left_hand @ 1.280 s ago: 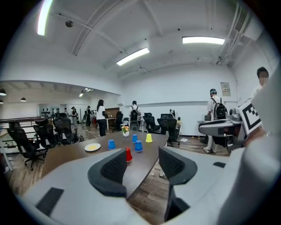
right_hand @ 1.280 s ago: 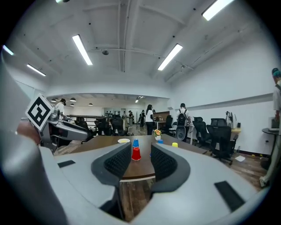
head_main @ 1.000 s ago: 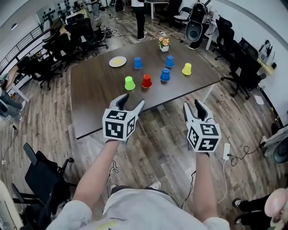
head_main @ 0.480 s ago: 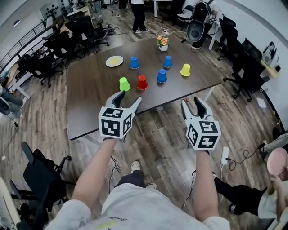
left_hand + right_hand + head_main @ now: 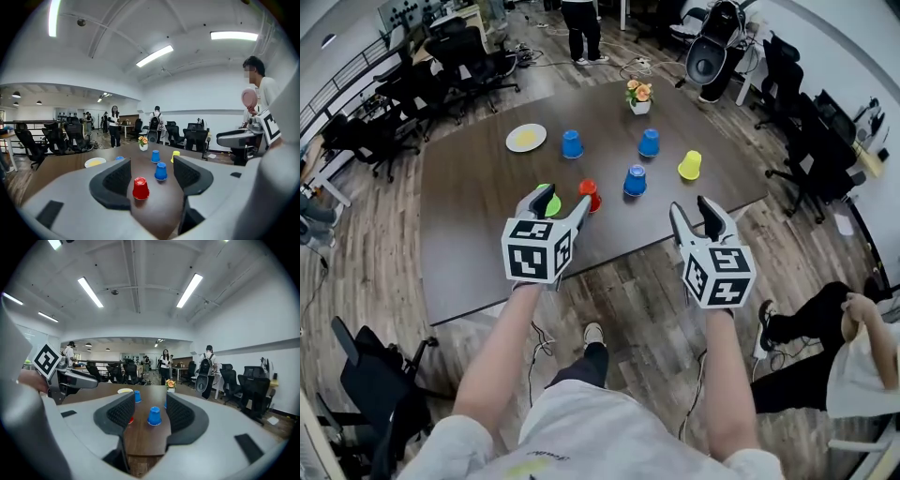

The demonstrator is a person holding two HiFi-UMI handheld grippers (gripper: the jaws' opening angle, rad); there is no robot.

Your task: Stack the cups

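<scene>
Several cups stand upside down on the dark table (image 5: 469,234): red (image 5: 589,192), green (image 5: 551,203) half hidden behind my left gripper, yellow (image 5: 690,165) and three blue (image 5: 635,180) (image 5: 572,143) (image 5: 649,142). My left gripper (image 5: 558,202) is open and empty over the table's near part, with the red cup (image 5: 140,188) framed beyond its fingers. My right gripper (image 5: 694,211) is open, its jaws have just been opening, and nothing is between them; the nearest blue cup (image 5: 154,416) stands ahead of it.
A white plate (image 5: 526,138) and a small flower pot (image 5: 639,96) sit at the table's far side. Office chairs (image 5: 797,141) ring the table. A person (image 5: 825,347) sits low on the floor to my right, and others stand beyond the table.
Both grippers have moved forward from over the floor to the table's near edge, closer to the cups. The person at lower right has come further into view.
</scene>
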